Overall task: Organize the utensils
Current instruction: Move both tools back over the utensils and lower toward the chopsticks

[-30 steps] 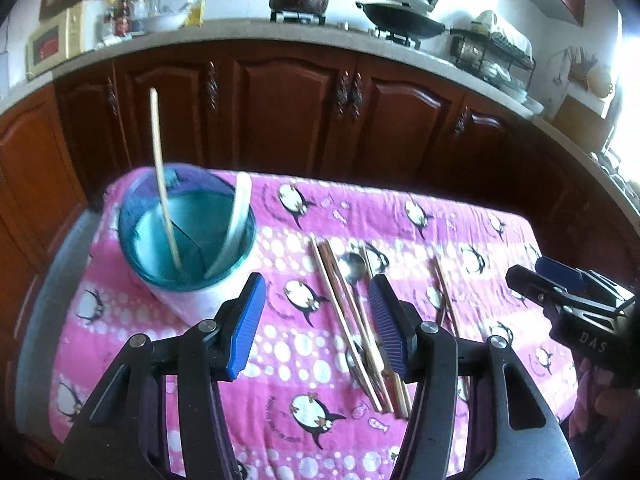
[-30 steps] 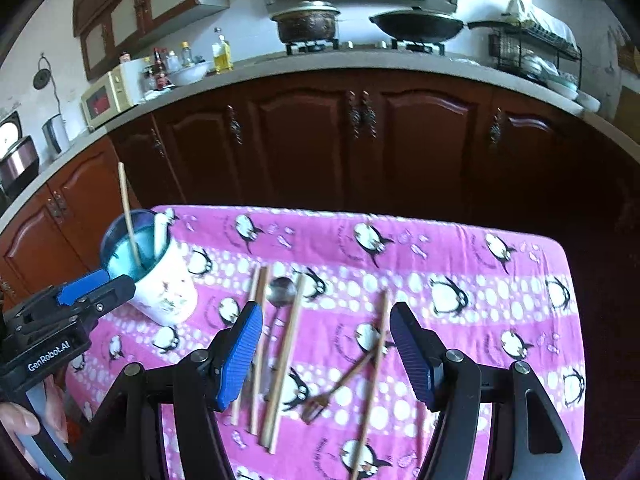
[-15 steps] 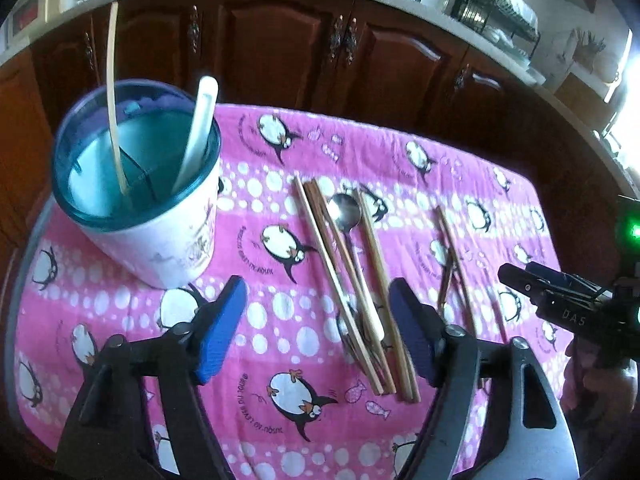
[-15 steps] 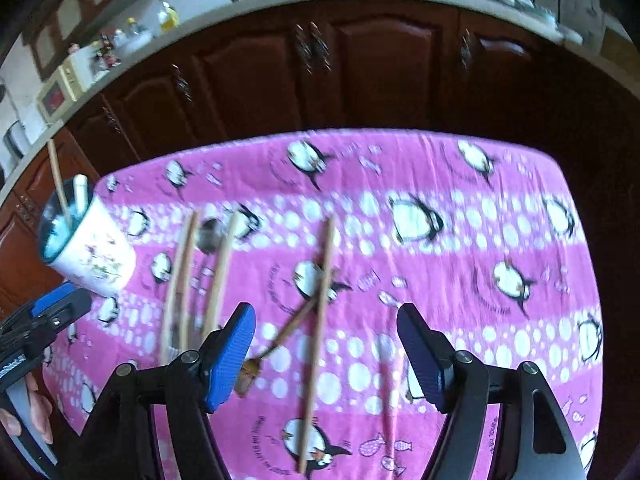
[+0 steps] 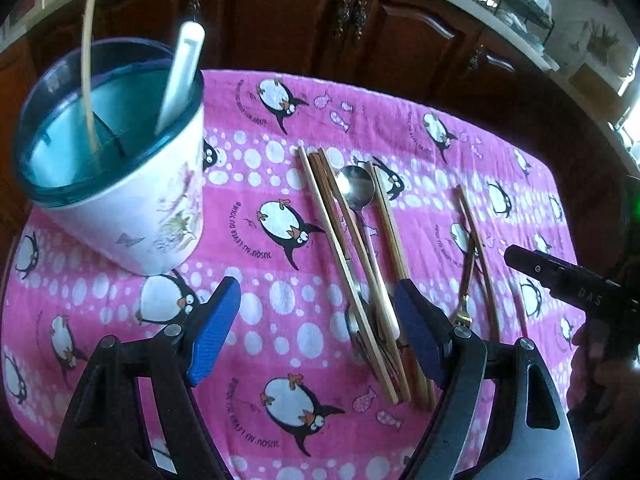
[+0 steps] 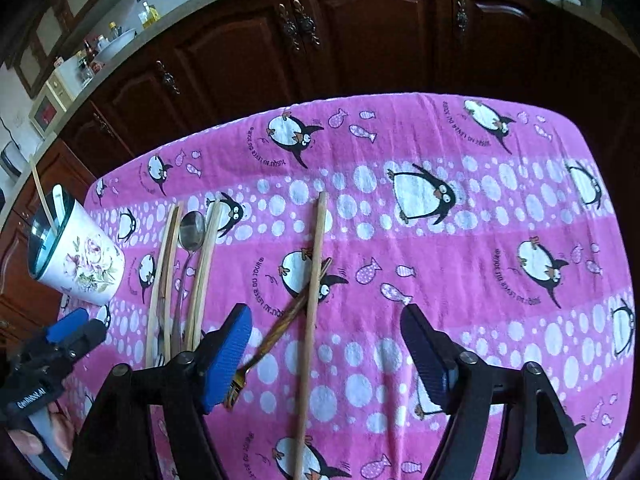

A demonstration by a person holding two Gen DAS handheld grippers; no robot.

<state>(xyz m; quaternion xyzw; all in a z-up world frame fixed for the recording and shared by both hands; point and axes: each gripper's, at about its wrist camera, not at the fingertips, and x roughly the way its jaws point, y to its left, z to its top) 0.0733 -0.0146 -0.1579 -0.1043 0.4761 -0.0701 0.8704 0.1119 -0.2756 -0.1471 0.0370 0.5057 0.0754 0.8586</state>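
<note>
The utensils lie on the surface under a pink cloth printed with penguins and white dots (image 5: 280, 308). Nearest my left hand-held gripper (image 5: 316, 328) is a cluster of pale wooden chopsticks (image 5: 340, 248) with a shiny metal spoon (image 5: 355, 190) among them, its bowl pointing away from me and its handle running down between the sticks. The near ends of this cluster sit between my left blue pads (image 5: 212, 332), which stand wide apart and touch nothing.

To the right of that cluster, seen from my right wrist, a single long wooden chopstick (image 6: 314, 280) lies almost straight towards me, and a small fork with a dark patterned handle and gold tines (image 6: 280, 332) crosses under it at a slant. Both lie between the fingers of my right hand-held gripper (image 6: 326, 354), whose jaws are opening; the pads are not pressing on either one, though the fork's tines are just beside the left blue pad (image 6: 224, 360).

At the far left of the cloth stands a white flowered cup with a teal rim (image 5: 132, 216). It holds one thin pale chopstick (image 5: 87, 60) and a white plastic spoon handle (image 5: 180, 76), both leaning against the rim.

Behind the surface runs a row of dark wooden cabinet doors (image 6: 320, 40).
</note>
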